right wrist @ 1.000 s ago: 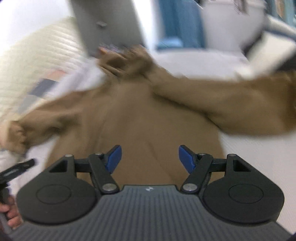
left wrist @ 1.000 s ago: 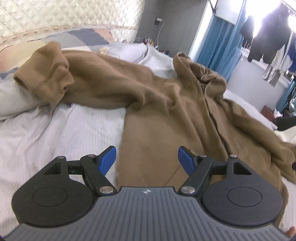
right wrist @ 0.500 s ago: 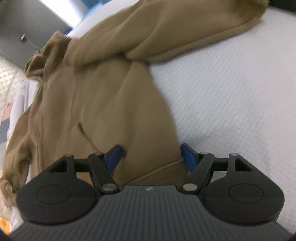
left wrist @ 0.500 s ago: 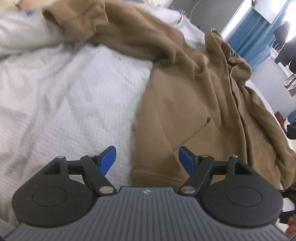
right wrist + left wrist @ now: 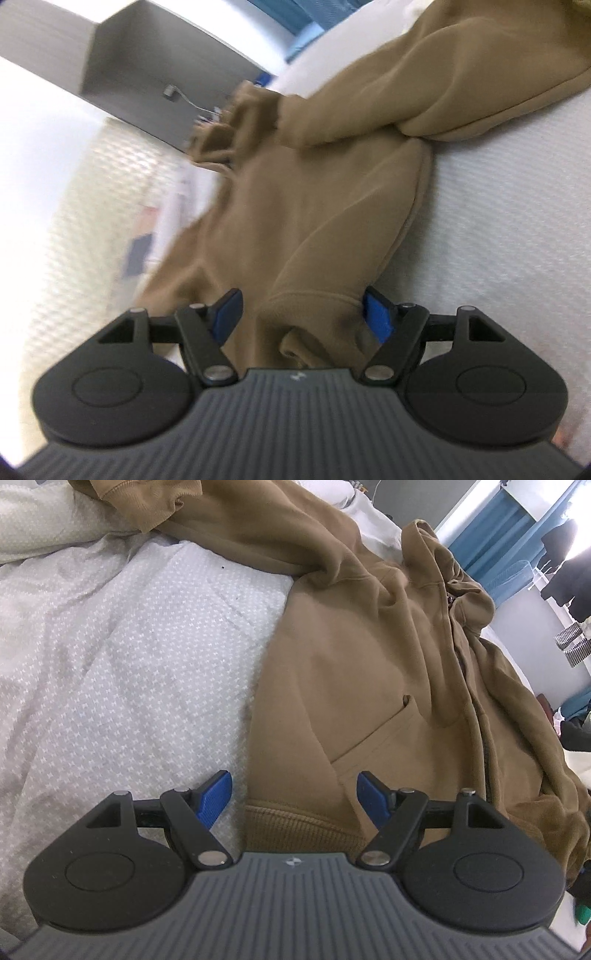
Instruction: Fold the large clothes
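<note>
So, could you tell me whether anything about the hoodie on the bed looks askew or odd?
Yes: the brown hoodie lies rumpled rather than flat. One sleeve trails crookedly across the white bedspread, its cuff bunched, and the hood is crumpled. No damage shows.

Tan zip-up hoodie (image 5: 369, 672), spread rumpled and face up, sleeves flung outward, ribbed hem nearest, hood farthest
</note>
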Available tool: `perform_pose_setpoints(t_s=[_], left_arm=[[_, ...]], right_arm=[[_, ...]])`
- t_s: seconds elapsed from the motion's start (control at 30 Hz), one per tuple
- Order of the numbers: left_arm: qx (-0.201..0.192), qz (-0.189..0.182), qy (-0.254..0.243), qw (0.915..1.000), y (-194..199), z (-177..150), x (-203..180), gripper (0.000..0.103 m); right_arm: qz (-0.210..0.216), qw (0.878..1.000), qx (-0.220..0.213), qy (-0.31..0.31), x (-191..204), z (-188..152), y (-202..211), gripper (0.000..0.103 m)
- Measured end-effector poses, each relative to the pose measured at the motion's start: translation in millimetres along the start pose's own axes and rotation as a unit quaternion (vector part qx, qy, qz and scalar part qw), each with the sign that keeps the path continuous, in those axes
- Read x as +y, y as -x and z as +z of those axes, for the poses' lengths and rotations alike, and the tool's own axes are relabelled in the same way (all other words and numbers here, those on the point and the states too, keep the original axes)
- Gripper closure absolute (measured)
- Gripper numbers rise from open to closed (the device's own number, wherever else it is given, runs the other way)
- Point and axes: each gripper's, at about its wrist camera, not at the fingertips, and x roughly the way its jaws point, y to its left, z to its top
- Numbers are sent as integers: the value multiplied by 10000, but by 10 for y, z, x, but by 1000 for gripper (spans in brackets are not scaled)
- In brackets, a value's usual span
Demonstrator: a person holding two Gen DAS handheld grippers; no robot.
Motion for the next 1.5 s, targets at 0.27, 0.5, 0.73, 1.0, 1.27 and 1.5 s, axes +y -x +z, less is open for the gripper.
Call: perform_pose_setpoints(t_s=[0.27, 0.5, 0.73, 1.0, 1.27, 1.5], left_arm=[[82, 56, -191, 9998, -90, -9, -41, 24], [130, 97, -398, 9991, -204, 2, -100, 23], [-154, 6, -214, 9997, -29, 61, 6, 81], [-513, -719, 46, 9961, 434, 329, 168, 89], [-508, -364, -203, 9978, 873, 732, 340, 89], [193, 396, -697, 9966, 662, 906, 466, 88]], right_arm=[[-38, 9961, -158, -872, -270, 93, 95, 37], [-1870, 9793, 420, -649, -402, 39, -500, 36], [-1684, 9855, 215, -33, -168, -40, -373, 75], [-1259, 9901, 102, 613, 287, 48, 150, 79], [-1409, 9714, 757, 1753, 815, -62, 276, 80], [-2035, 9495, 1537, 1827, 589, -396, -191, 79]])
